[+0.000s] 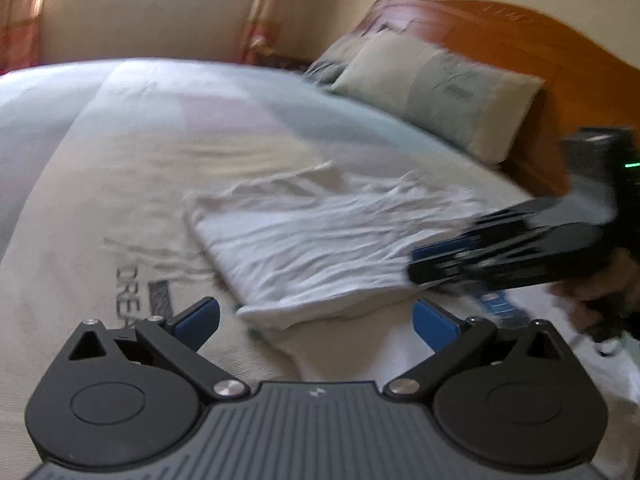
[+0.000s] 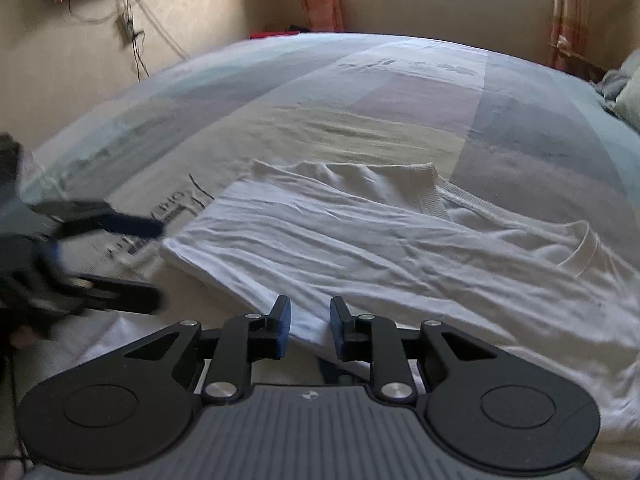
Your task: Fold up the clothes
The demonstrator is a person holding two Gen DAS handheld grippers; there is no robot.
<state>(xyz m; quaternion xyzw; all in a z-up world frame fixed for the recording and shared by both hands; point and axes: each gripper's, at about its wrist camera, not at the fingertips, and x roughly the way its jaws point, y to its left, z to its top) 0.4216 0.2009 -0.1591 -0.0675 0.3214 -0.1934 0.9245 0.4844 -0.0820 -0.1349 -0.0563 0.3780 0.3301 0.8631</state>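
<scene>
Right wrist view has the half-folded white t-shirt [image 2: 360, 232] lying limp on the bed [image 2: 360, 92], my right gripper [image 2: 307, 328] slightly parted over its near edge, left gripper [image 1: 316, 320] wide open and empty, so I'd pinch that floppy, light hem.

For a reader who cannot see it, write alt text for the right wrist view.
A white T-shirt, partly folded and creased, lies on a patchwork bedspread. The right gripper sits low at its near edge, jaws narrowly apart with nothing clamped. The left gripper, blurred, hangs at the left.
</scene>
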